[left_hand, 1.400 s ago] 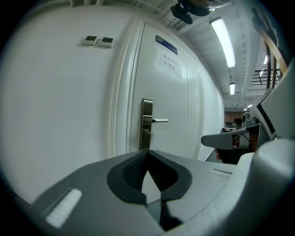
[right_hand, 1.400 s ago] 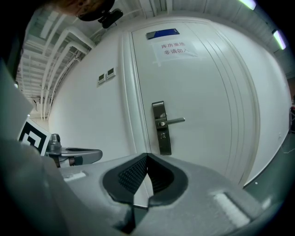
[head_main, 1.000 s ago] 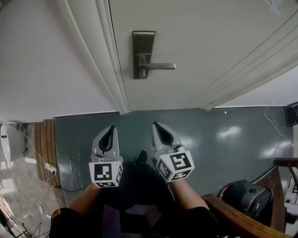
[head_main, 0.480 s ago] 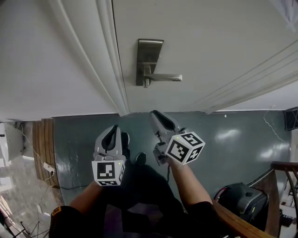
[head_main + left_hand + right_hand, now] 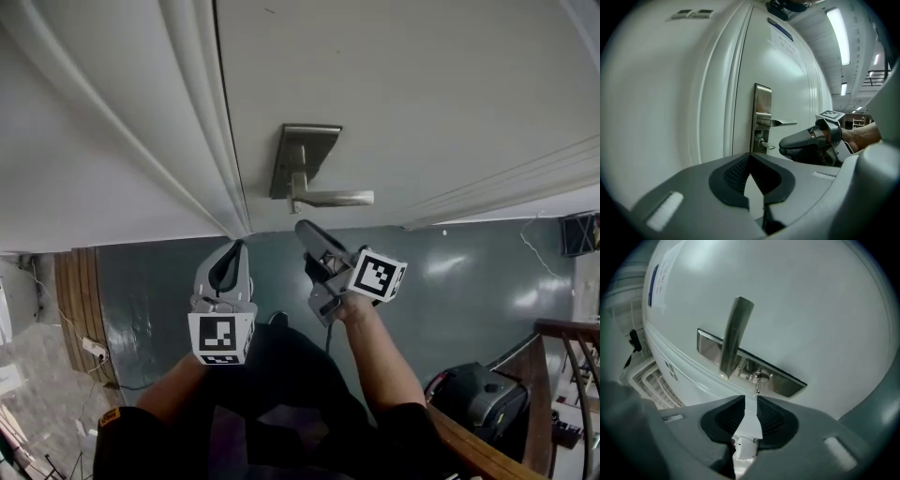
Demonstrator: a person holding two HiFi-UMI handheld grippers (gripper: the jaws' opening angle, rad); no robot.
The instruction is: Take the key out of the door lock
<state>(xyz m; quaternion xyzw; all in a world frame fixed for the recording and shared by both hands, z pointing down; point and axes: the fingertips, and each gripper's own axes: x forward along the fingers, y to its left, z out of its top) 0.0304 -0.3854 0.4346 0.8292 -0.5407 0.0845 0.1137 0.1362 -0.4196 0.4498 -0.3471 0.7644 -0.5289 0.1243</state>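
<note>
Right gripper view | my right gripper (image 5: 749,400), jaws narrowly parted and empty, sits just short of the key (image 5: 758,380) seated in the lock plate (image 5: 710,348) | left gripper (image 5: 750,159) clenched, idle | risk: off-centre pinch slips; skewed pull jams key.

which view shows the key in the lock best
The right gripper view: the key sticks out of the lock plate, close and centred. The left gripper view shows it small, side-on. In the head view it cannot be made out.
</note>
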